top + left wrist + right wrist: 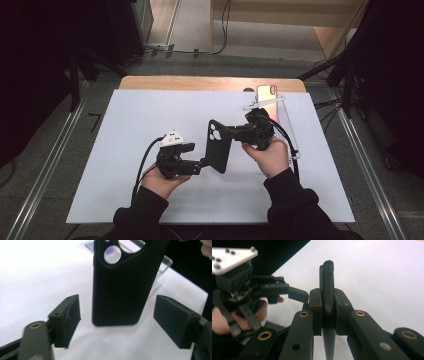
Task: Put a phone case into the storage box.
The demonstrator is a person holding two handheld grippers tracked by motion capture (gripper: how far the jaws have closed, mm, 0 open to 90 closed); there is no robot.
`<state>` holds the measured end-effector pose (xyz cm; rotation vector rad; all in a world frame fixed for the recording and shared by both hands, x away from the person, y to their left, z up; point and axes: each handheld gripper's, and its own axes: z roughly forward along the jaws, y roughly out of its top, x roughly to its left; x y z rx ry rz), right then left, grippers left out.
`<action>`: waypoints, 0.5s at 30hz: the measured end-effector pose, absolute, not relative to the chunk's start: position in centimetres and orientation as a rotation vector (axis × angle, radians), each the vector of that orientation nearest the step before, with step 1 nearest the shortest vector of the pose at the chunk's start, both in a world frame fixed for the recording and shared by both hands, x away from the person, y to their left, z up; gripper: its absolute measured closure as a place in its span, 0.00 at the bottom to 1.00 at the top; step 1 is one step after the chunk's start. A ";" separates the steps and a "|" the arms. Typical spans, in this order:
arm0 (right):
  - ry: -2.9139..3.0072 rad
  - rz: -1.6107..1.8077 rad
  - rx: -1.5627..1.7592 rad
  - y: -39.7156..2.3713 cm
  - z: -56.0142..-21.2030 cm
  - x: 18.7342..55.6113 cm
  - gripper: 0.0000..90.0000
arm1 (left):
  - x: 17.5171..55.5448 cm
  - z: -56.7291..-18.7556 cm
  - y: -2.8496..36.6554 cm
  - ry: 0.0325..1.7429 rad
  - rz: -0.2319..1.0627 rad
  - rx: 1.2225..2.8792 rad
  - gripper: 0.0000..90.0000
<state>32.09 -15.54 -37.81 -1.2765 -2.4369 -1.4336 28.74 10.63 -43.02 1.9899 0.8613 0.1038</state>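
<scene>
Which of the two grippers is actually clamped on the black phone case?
The right gripper: its jaws pinch the black phone case edge-on. The left gripper stands open, pads clear of the case's bottom end.

No readable text, labels, brands, numbers or signs anywhere

Wooden table [150,82], its bare edge showing as a strip along the far side. A large white sheet [125,150] is lying flat on it, covering nearly the whole top from the near edge to just short of the far edge. At the far right, a phone [266,91] with a pinkish, reflective back and a clear stand [289,125] are sitting on the sheet, close together.
</scene>
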 end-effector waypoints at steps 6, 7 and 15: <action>-2.494 -1.433 -1.168 -16.4 -37.7 31.9 0.86 | 29.1 -42.4 10.9 0.787 0.091 2.062 0.30; -2.496 -1.429 -1.155 -16.5 -37.6 31.8 0.86 | 29.0 -42.4 10.9 0.769 0.094 2.063 0.33; -2.546 -1.419 -1.045 -17.4 -37.6 31.5 0.86 | 29.6 -41.5 11.3 0.751 0.015 2.098 0.37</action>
